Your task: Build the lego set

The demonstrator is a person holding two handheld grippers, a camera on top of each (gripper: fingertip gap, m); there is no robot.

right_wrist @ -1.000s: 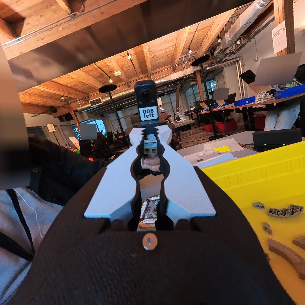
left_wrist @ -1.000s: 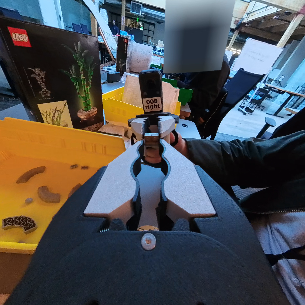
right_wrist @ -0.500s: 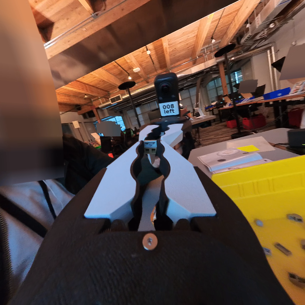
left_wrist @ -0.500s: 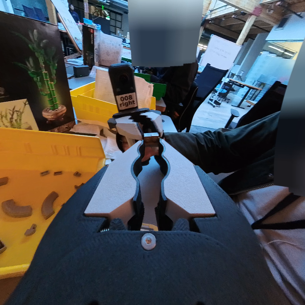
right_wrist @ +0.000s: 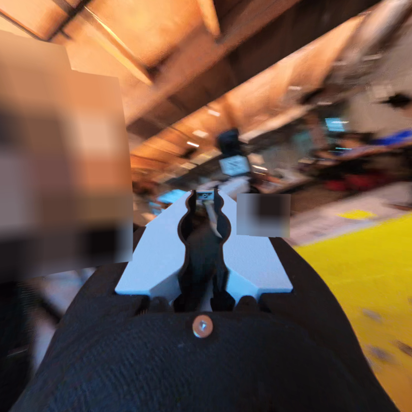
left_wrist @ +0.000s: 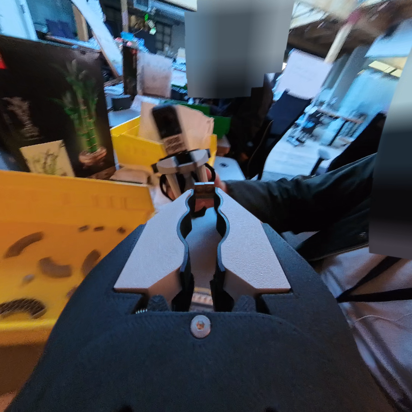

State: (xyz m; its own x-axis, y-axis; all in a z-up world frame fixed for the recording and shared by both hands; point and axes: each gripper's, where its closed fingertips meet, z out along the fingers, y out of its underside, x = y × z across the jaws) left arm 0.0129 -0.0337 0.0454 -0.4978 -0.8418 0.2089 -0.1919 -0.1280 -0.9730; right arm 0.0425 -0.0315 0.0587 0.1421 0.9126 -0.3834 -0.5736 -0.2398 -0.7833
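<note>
pinching a small grey lego piece (left_wrist: 204, 189) at its tips above the yellow tray (left_wrist: 66, 200), the left tool (left_wrist: 204, 194) risks dropping it if jarred, as does the right tool (right_wrist: 204, 197), clamped on its own grey piece (right_wrist: 204, 195) mid-air.

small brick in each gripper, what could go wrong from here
1. Each small brick is pinched only at the very tips of the jaws, so a push could pop one out.
2. Both views are motion-blurred; fast movement may misalign them.
3. A dropped piece could miss the yellow tray.
</note>
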